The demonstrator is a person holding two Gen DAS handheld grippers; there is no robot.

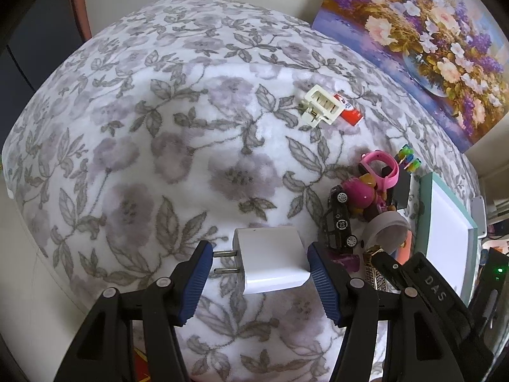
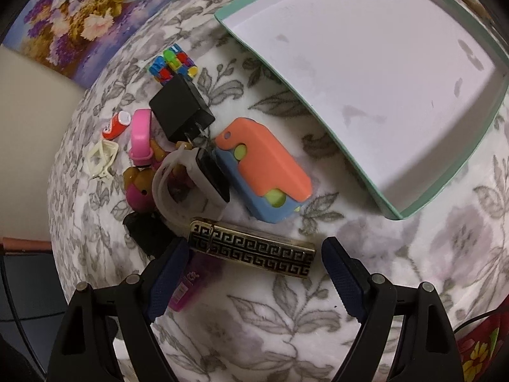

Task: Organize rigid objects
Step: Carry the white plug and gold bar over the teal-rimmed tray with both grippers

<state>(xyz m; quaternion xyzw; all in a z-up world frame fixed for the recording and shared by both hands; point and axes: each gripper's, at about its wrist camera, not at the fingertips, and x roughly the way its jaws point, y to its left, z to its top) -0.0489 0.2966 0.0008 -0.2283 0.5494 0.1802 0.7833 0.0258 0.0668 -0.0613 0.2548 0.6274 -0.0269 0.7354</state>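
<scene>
A white charger point(image 1: 270, 261) lies crosswise between my left gripper's point(image 1: 261, 270) blue pads. Its prongs meet the left pad and its body meets the right pad, so the gripper is shut on it. In the right wrist view my right gripper point(image 2: 254, 273) stands open over a gold-and-black patterned bar point(image 2: 251, 251), which lies flat on the floral blanket just beyond the fingertips. The empty mint-rimmed white box point(image 2: 318, 124) sits to the upper right. Between them lie an orange-and-blue toy point(image 2: 264, 172), a black charger point(image 2: 181, 111) and a white band point(image 2: 191, 178).
Small items cluster left of the box: a pink band point(image 2: 140, 137), a colourful block point(image 2: 173, 63), a red can point(image 2: 116, 124), a cream clip point(image 2: 101, 156), a pink figure point(image 2: 136, 191), a black toy car point(image 1: 338, 222) and a purple lighter point(image 2: 187, 286). A flower painting point(image 1: 429, 47) leans behind.
</scene>
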